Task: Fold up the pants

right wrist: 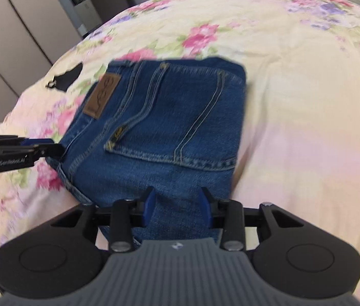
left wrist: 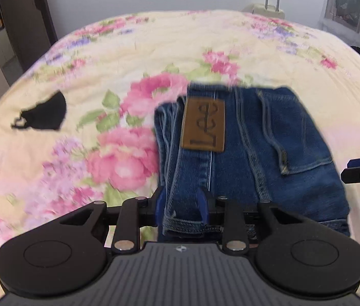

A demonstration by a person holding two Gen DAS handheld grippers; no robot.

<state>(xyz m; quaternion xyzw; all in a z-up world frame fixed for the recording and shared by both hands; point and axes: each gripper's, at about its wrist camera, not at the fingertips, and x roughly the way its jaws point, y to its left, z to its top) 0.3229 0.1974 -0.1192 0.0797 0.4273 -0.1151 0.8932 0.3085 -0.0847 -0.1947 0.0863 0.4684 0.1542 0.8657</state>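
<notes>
Jeans [left wrist: 251, 148] lie on bed [left wrist: 134, 38], already a compact multi-layer rectangle: waist patch [left wrist: 203, 124] and back pocket [right wrist: 169, 130] face up, stacked layer edges visible along the patch side. Judged from that, most folds are done; legs no longer spread anywhere in either view. L gripper [left wrist: 183, 205] clenched on near edge at the patch side, blue pads pinching a bunch of denim w/ a stitched hem showing below them. R gripper [right wrist: 177, 204] likewise clamped on near edge at the pocket side, cloth filling the gap btw pads. In R view, L gripper comes in from the side and meets the bundle's corner. Both views smeared, so bundle prob. in motion, being shifted or squared up; can't tell if another fold is intended. Left to do, as I read it: set bundle flat, release both, maybe tidy the near edge, which looks bunched at the grips. Black mask [left wrist: 43, 113] lies on bed apart from jeans, not in the way.
</notes>
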